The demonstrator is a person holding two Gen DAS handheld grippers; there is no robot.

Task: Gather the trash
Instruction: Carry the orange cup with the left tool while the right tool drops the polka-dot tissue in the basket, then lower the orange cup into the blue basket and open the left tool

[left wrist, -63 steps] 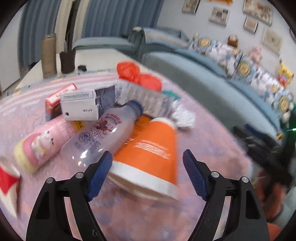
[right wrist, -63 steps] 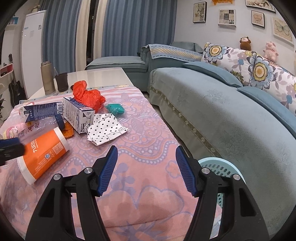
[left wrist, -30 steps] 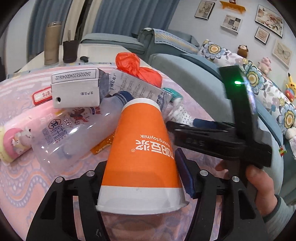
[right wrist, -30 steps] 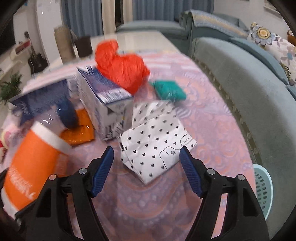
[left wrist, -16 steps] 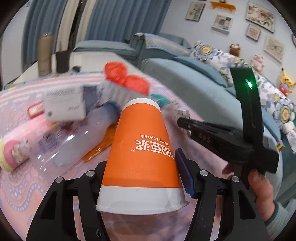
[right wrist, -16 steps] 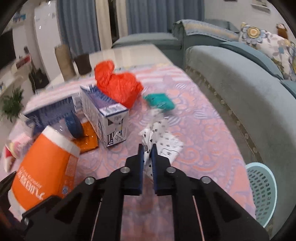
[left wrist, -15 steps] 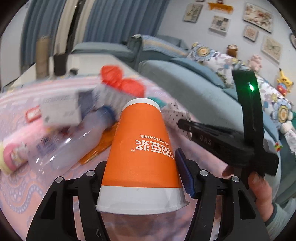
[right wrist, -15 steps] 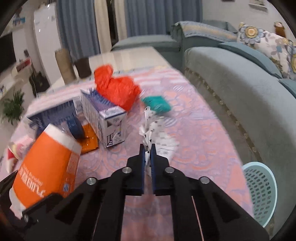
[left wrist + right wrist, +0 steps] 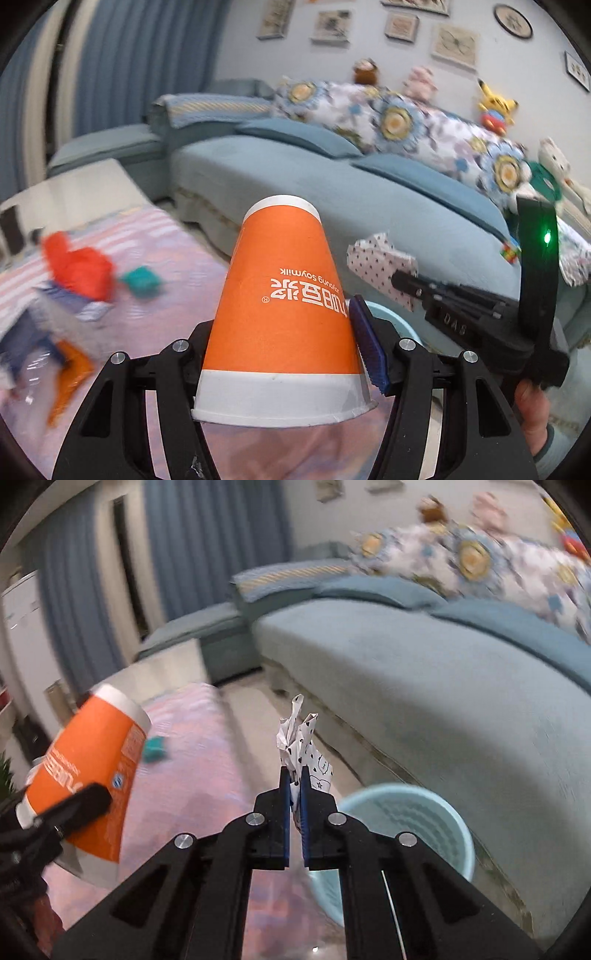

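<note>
My left gripper [image 9: 280,354] is shut on an orange paper cup [image 9: 284,306] with a white rim, held off the table, its base pointing away from me. The same orange cup [image 9: 88,775] shows at the left of the right wrist view. My right gripper [image 9: 294,786] is shut on a white wrapper with black hearts [image 9: 304,746], lifted in the air; the wrapper [image 9: 380,266] also hangs from that gripper [image 9: 400,277] in the left wrist view. A pale blue bin [image 9: 406,830] stands on the floor just below and to the right of the wrapper.
Left on the pink patterned table [image 9: 177,266] are a red bag [image 9: 77,266], a teal wad [image 9: 142,280], a carton [image 9: 70,310] and an orange packet [image 9: 68,376]. A blue sofa [image 9: 424,672] with floral cushions runs along the right, behind the bin.
Both grippers lifted off the table and swung right toward the sofa and bin, carrying the cup and the wrapper. The right jaws closed on the wrapper a second ago.
</note>
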